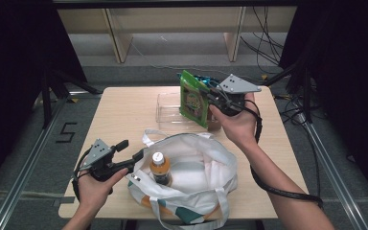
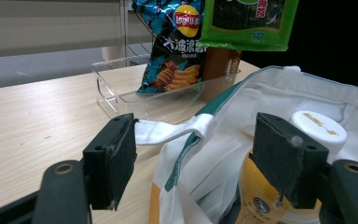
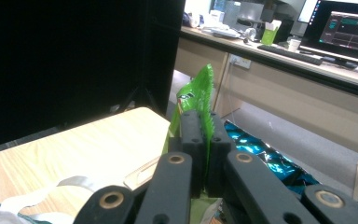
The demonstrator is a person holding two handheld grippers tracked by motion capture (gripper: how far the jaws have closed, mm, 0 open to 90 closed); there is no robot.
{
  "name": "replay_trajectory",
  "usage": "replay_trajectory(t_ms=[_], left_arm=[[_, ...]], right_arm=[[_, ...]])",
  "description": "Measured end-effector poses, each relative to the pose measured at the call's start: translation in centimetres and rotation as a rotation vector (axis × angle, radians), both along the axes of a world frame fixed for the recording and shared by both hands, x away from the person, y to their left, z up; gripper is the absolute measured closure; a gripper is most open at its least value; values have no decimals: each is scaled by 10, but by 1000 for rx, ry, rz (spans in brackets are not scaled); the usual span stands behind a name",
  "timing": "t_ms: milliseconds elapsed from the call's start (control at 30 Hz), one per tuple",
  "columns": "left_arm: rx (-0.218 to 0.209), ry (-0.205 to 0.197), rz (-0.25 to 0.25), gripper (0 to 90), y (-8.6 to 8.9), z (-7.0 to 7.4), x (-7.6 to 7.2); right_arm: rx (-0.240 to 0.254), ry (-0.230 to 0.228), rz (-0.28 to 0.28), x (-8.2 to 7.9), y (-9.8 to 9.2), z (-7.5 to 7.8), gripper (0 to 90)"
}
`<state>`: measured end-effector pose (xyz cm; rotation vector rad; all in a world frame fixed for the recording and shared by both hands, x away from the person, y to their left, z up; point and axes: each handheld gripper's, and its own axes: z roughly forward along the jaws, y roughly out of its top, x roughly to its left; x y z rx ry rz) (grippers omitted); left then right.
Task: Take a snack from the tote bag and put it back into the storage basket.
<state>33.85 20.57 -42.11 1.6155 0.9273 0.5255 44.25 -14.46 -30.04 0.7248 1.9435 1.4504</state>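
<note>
Green snack packet lifted clear, bag waiting below

The right gripper [image 1: 210, 97] pinches the flat green foil snack packet [image 1: 194, 99], hanging long-axis down; the white cloth tote bag [image 1: 196, 165] gapes beside the left gripper's [image 1: 130, 149] parted jaws.

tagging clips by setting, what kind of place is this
Probably an office or lab set up for recording. A small wooden table stands among black curtains with loose cables on the floor, and behind it a desk carries a lit monitor and a keyboard.
</note>
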Motion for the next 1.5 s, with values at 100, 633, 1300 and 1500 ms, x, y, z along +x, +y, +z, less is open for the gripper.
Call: replay_trajectory(t_ms=[100, 633, 1300, 1500], left_arm=[[6, 2, 5, 298, 0, 1, -1], [6, 1, 6, 299, 0, 0, -1], [4, 1, 7, 300, 1, -1, 0], [2, 1, 9, 299, 1, 0, 0]], right_arm=[[3, 21, 0, 1, 0, -1, 900], [5, 24, -38, 13, 0, -8, 900], [11, 30, -75, 28, 4, -18, 900], [15, 37, -71, 33, 7, -19, 900]])
